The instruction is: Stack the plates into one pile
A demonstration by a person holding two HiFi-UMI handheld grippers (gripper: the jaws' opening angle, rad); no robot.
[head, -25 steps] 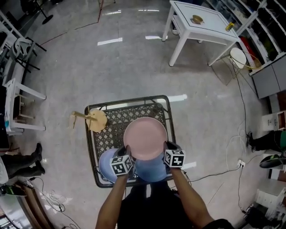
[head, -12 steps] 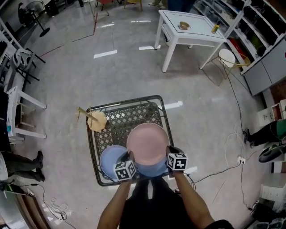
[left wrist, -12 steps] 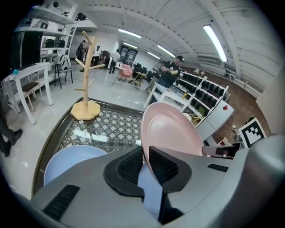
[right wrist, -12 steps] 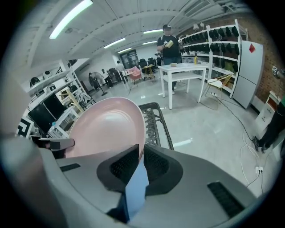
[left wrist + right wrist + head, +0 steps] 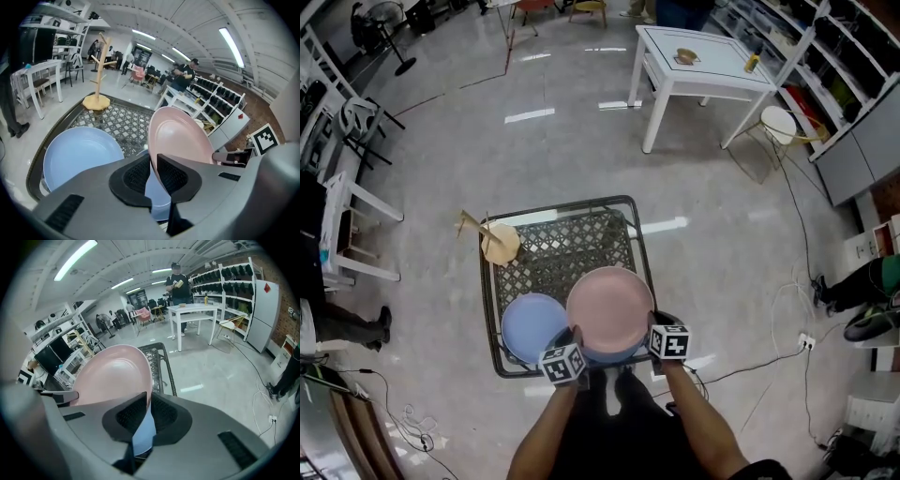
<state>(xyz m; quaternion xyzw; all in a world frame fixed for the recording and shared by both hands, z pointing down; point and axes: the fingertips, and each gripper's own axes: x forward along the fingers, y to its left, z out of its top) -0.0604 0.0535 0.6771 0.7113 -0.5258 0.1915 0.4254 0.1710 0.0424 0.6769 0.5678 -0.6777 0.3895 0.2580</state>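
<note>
Level lowering matters: left claw (image 5: 153, 176) and right claw (image 5: 147, 411) each clamp the pink plate (image 5: 609, 307) (opposite edges) above the blue plate (image 5: 617, 355) at the desk's (image 5: 553, 248) six o'clock; centre, then release together.

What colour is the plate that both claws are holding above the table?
The plate is pink, and it shows most clearly in the left gripper view.

We see a pale pink plate (image 5: 609, 302), a lower blue plate (image 5: 617, 357) in a soft light blue, and a left blue plate (image 5: 530, 328) of the same shade. The counter (image 5: 553, 246) is black metal with a diamond lattice. The mug tree (image 5: 498, 243) is tan wood. The left claw (image 5: 153, 171) and right claw (image 5: 149, 408) are grey with black ribbed pads and carry black-and-white checked marker cubes (image 5: 562, 364). The floor (image 5: 581, 131) is glossy grey.
</note>
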